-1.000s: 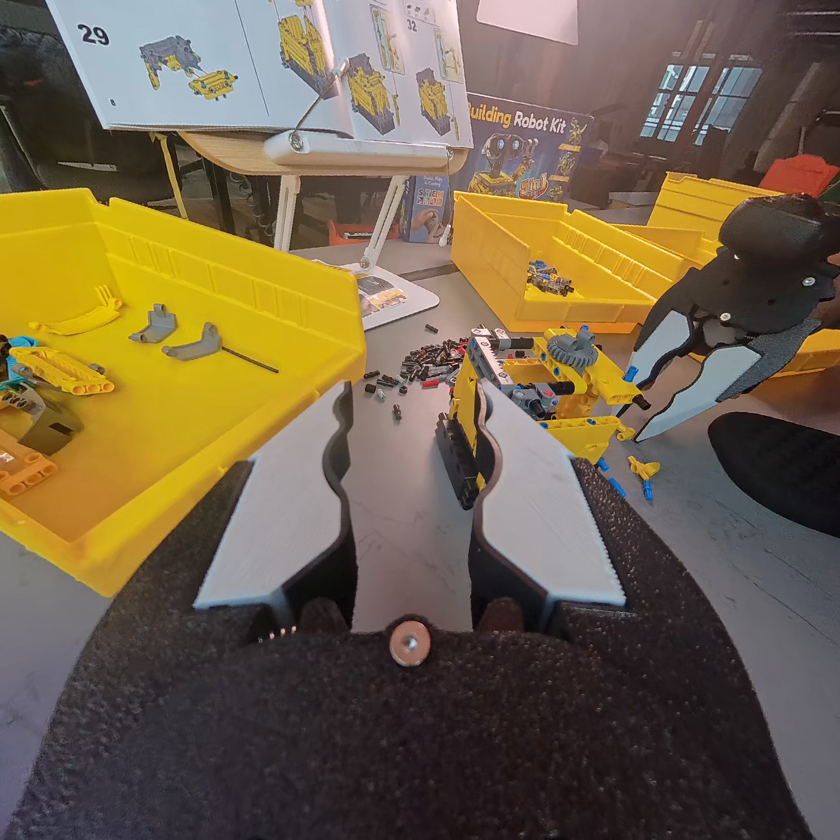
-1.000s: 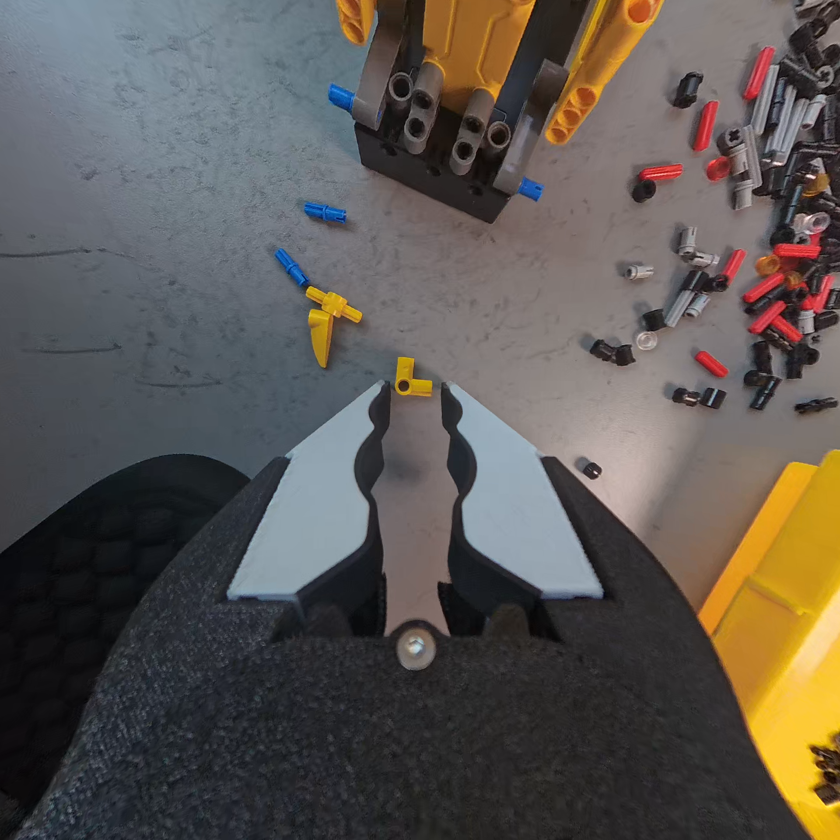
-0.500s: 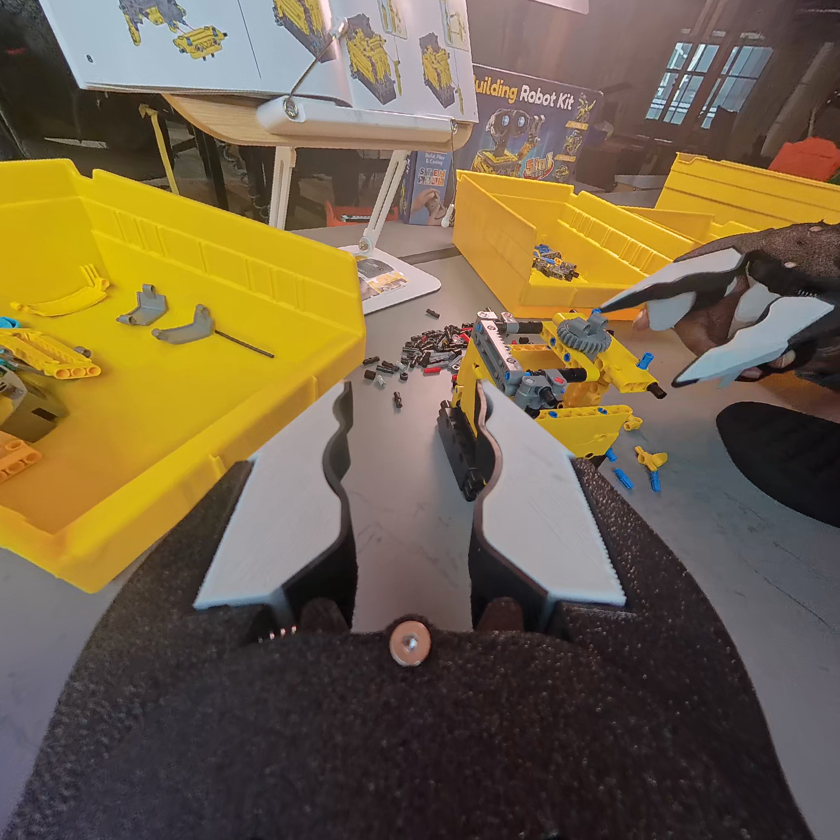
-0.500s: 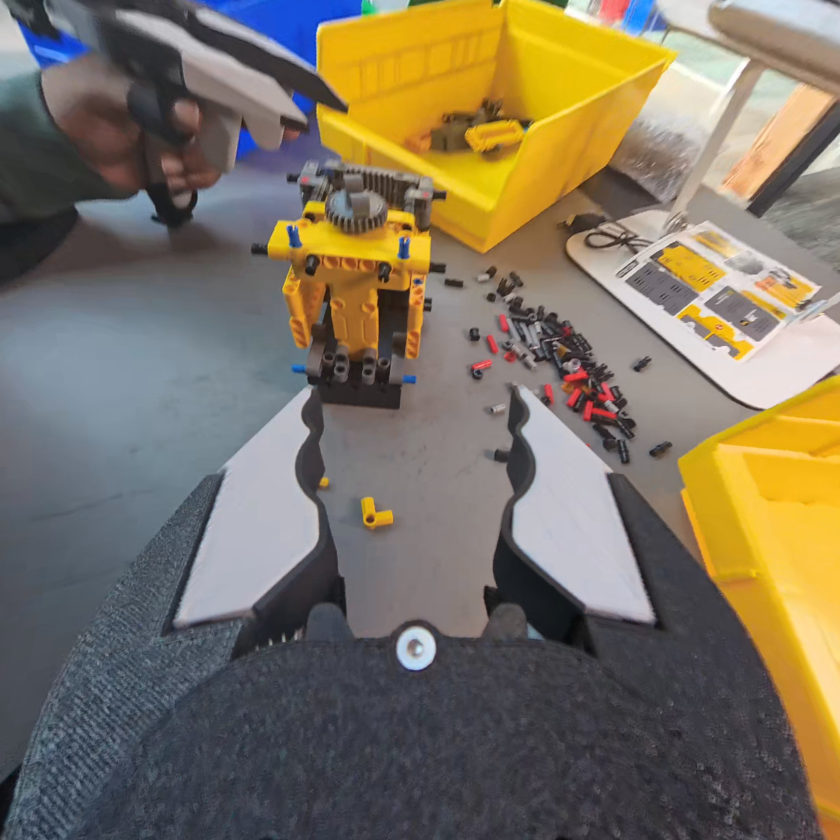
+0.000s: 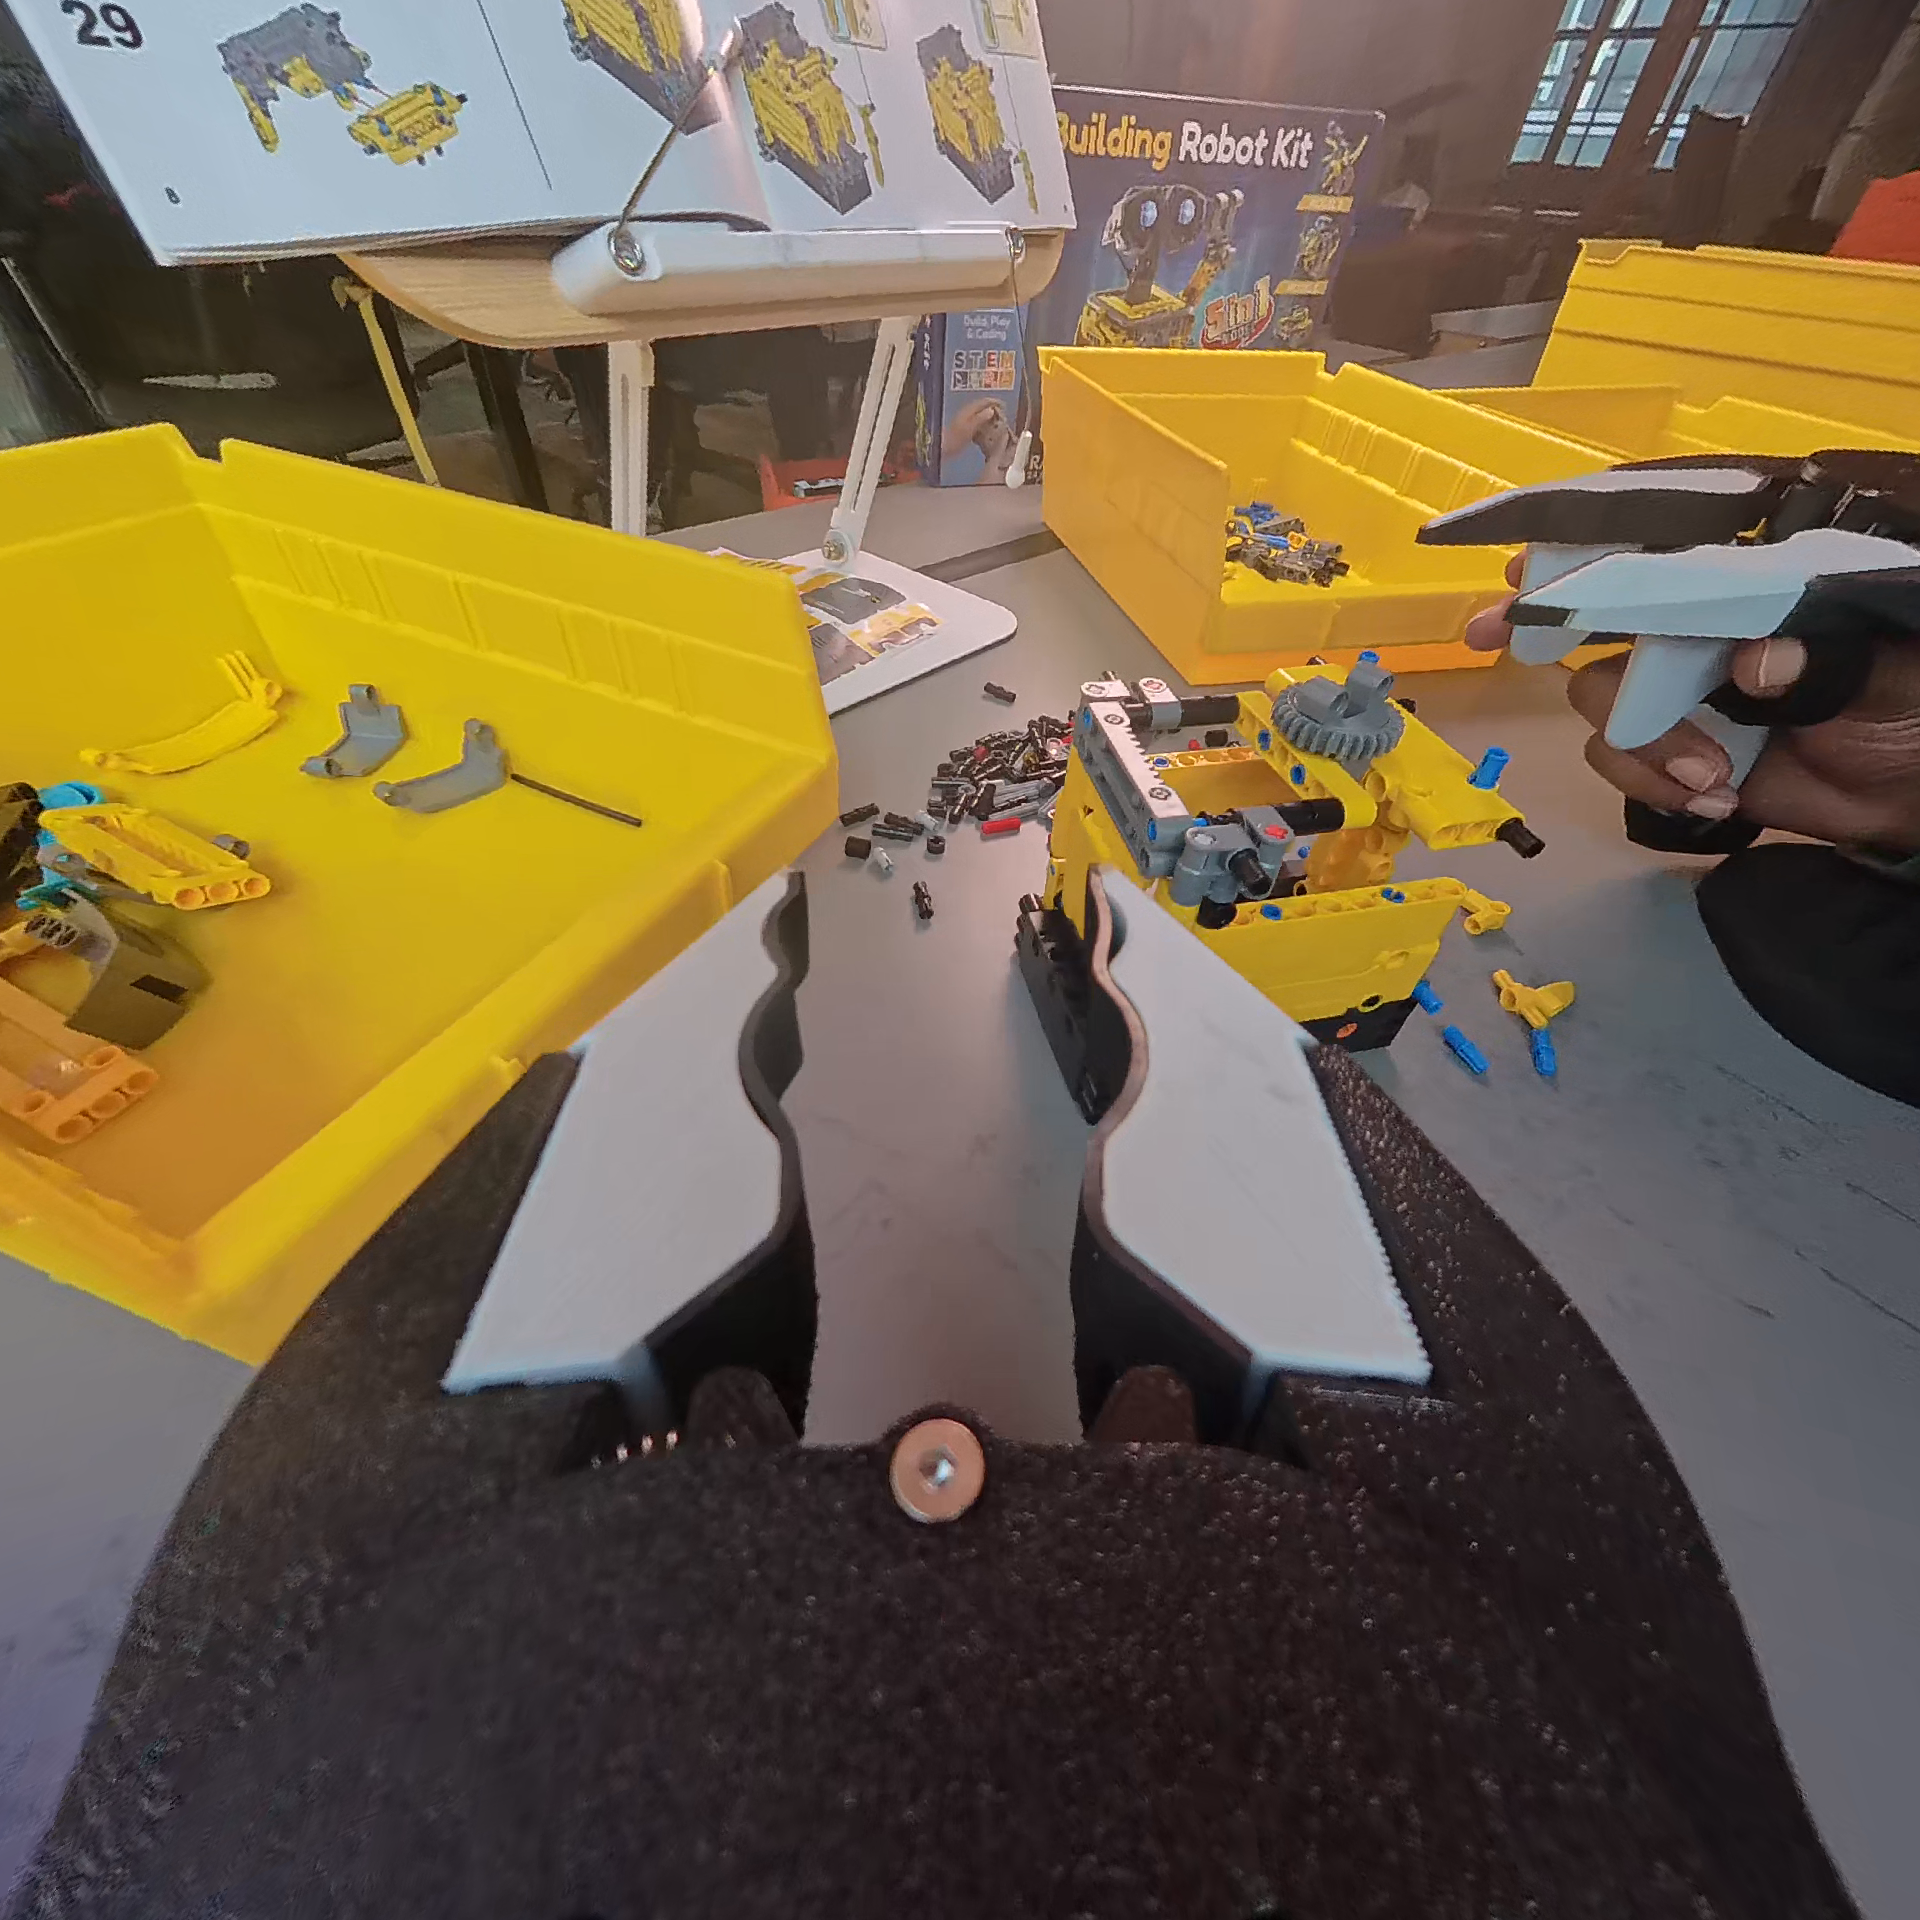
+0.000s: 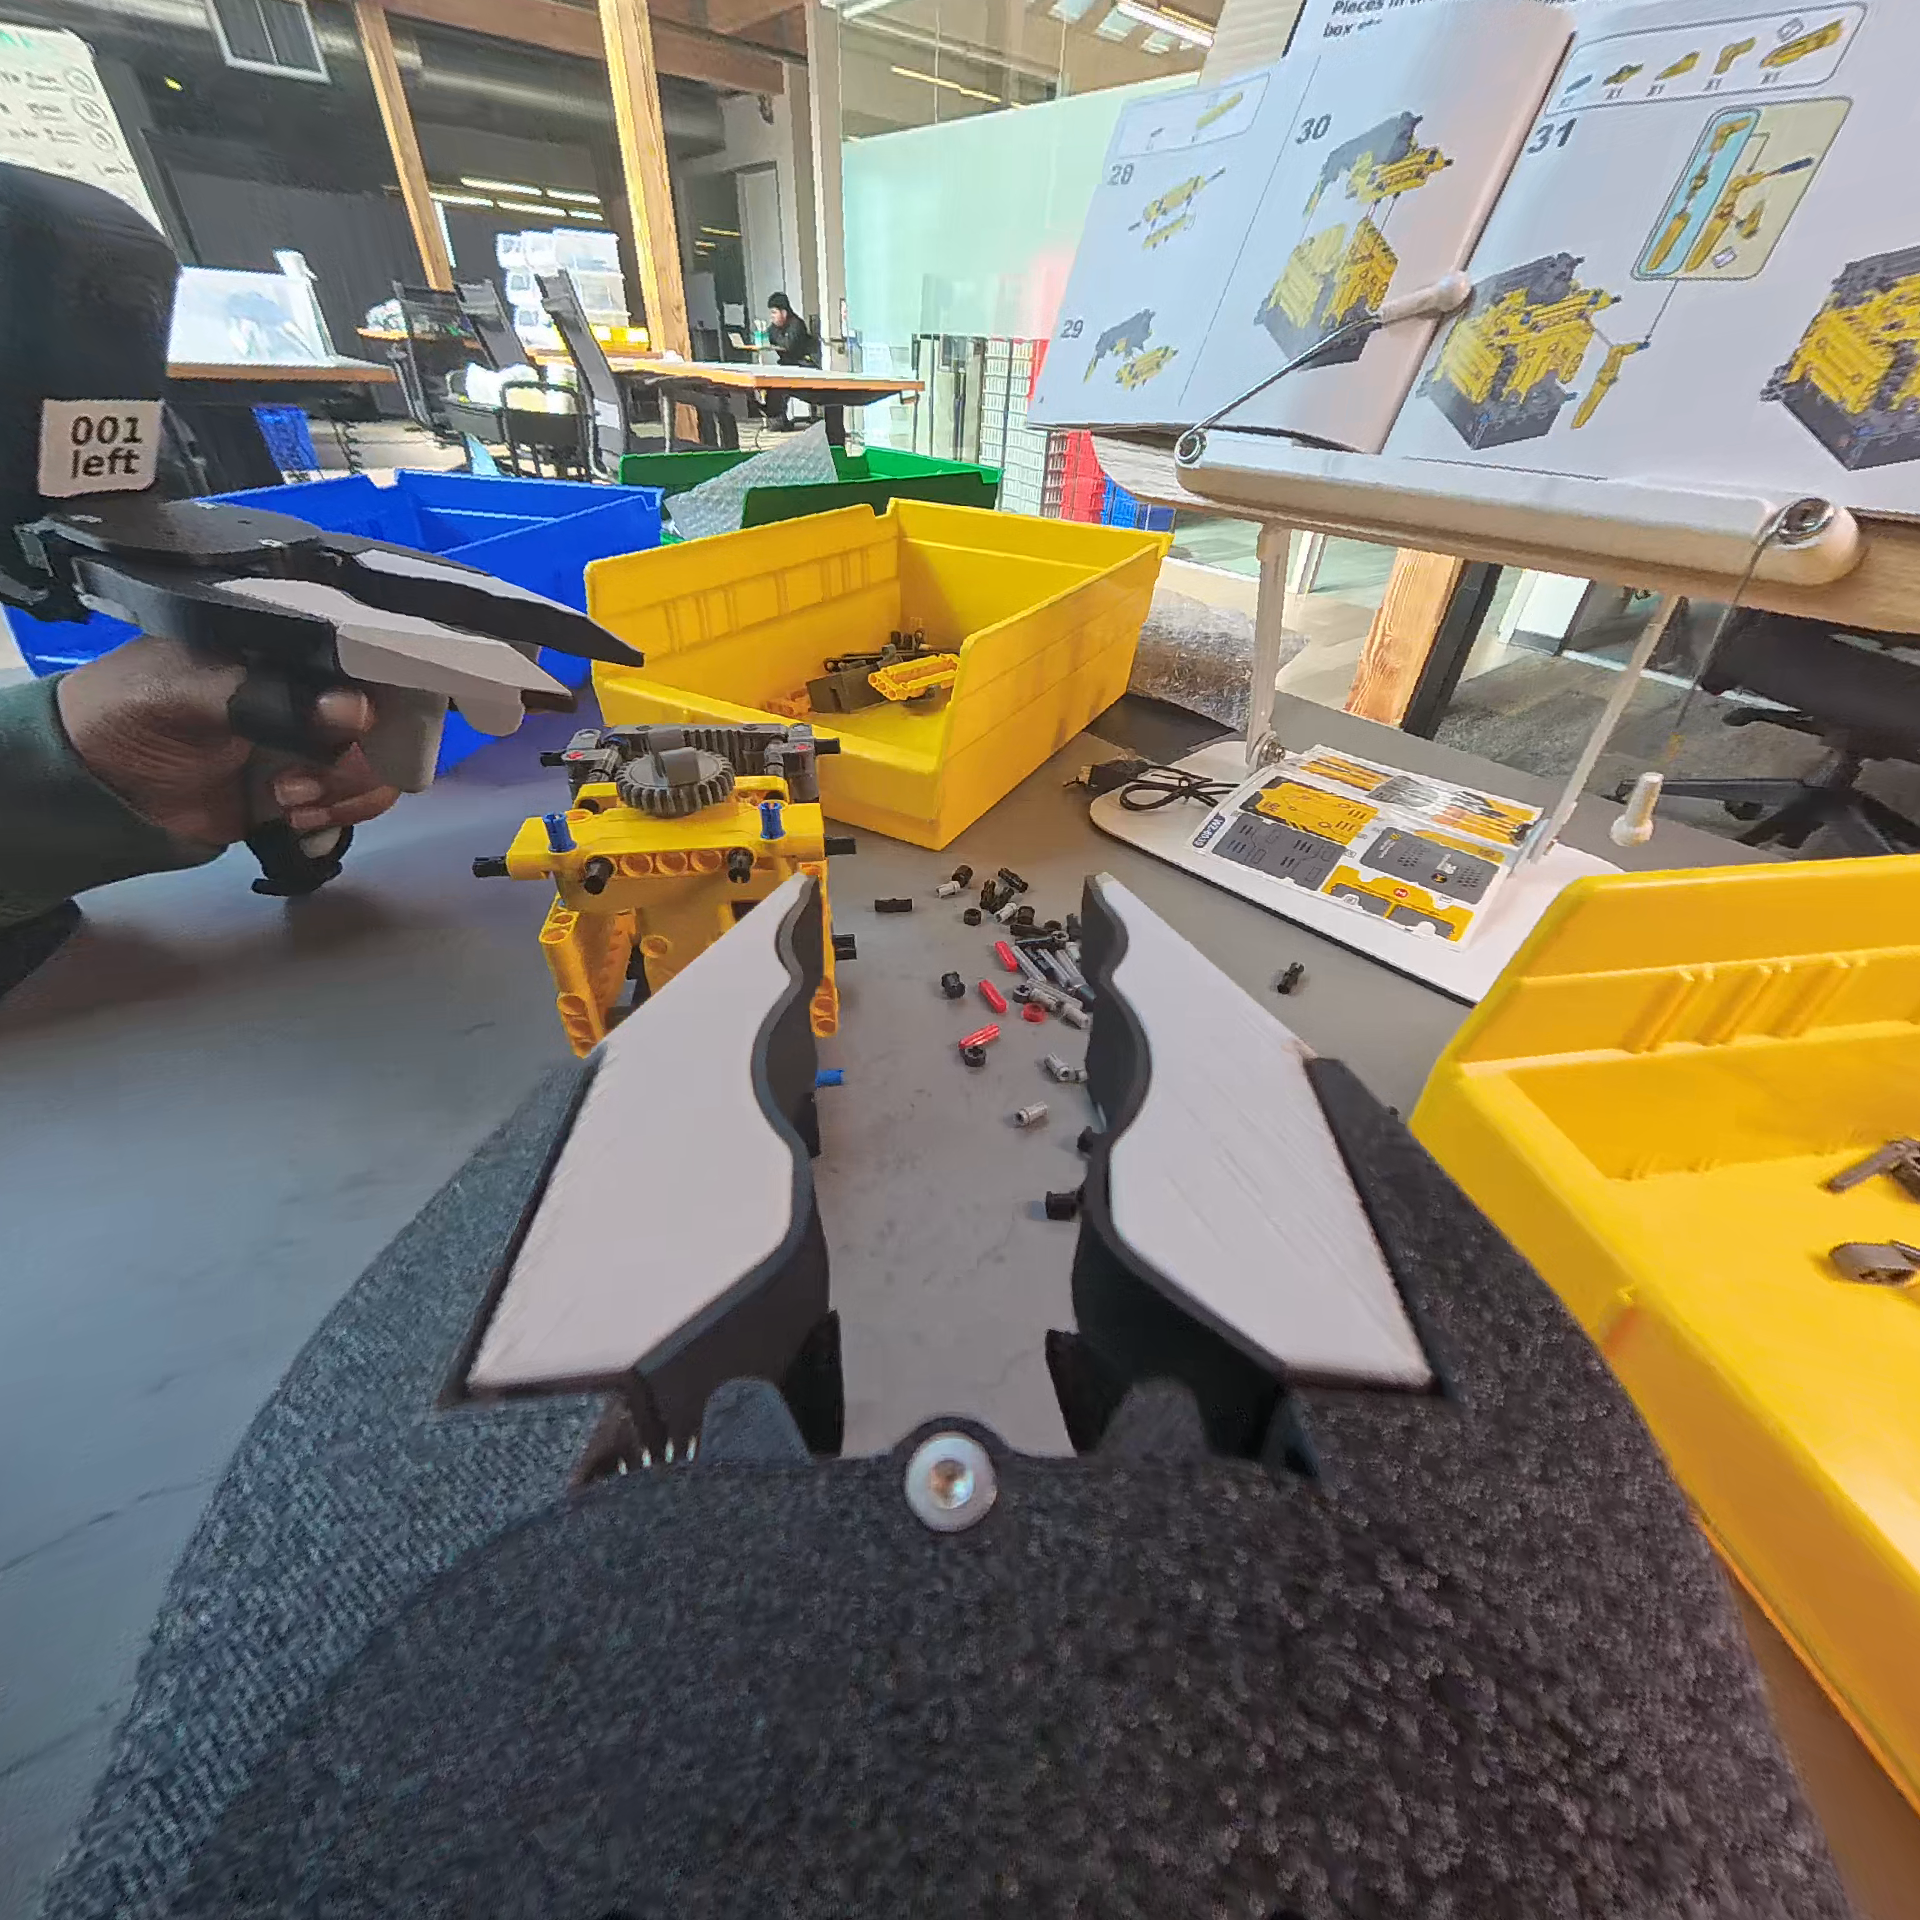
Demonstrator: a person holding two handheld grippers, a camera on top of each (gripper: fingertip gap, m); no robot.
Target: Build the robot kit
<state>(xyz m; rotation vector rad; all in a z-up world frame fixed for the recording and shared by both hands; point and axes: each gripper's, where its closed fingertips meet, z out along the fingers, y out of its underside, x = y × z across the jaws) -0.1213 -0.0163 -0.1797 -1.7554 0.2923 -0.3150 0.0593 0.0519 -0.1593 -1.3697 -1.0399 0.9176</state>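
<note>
A partly built yellow and black brick model (image 5: 1247, 831) with a grey gear on top stands on the grey table; it also shows in the right wrist view (image 6: 665, 831). My left gripper (image 5: 945, 894) is open and empty, its right finger just in front of the model's black base. My right gripper (image 6: 948, 894) is open and empty, held level above the table, with the model beside its left finger. Each gripper shows in the other's view, the right one (image 5: 1470, 571) and the left one (image 6: 603, 677), both hand-held above the model. A heap of small black, red and grey pins (image 6: 1029, 977) lies ahead of the right gripper.
A yellow bin (image 5: 582, 665) with yellow and grey parts sits left of the left gripper. More yellow bins (image 5: 1143, 499) (image 6: 1558, 1039) flank the table. An open instruction booklet (image 6: 1455, 260) rests on a white stand. Loose blue and yellow pieces (image 5: 1527, 997) lie by the model.
My right gripper has lifted from pointing down at a small yellow piece on the table to a level pose and opened wider. My left gripper has stayed open, nearly still.
</note>
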